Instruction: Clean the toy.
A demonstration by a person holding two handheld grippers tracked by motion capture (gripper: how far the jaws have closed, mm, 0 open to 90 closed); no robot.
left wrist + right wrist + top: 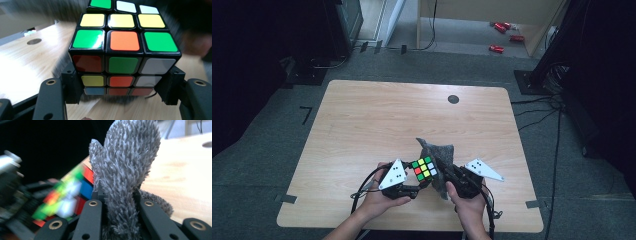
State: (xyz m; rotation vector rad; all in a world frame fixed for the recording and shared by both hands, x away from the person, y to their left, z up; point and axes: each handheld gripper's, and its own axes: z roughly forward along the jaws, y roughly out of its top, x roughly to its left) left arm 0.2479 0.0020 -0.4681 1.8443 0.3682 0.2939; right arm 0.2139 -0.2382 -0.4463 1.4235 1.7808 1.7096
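Left gripper (pixel 414 186) clamping a puzzle cube (pixel 425 169) from both sides, jaws pressing on the lower rows, as seen up close in the left gripper view (pixel 122 96). Sitting lifted just off the table (pixel 362 125), cube (pixel 123 47) tilting its top face up toward the high camera, showing green, yellow, red and white stickers. Right gripper (pixel 446 176) pinching a grey fuzzy cloth (pixel 438 152) tight, jaws squeezing narrow around the bunched fabric in the right gripper view (pixel 120 202). Cloth (pixel 127 165) sticking up past the jaws like a fluffy tuft, pressing right against the cube's side at about 3 o'clock of it. Cube (pixel 67 192) looking blurry there, at about 9 o'clock of the cloth.

Both hands hanging near the table's front edge, around 6 o'clock on the tabletop: left hand (pixel 379 197) at 7 o'clock of the cube, right hand (pixel 469 202) at 5 o'clock. Round dark grommet (pixel 453 99) sitting way off at 12 o'clock near the far edge. Some red bits (pixel 504 35) lying on the floor beyond the table, too small to make out.
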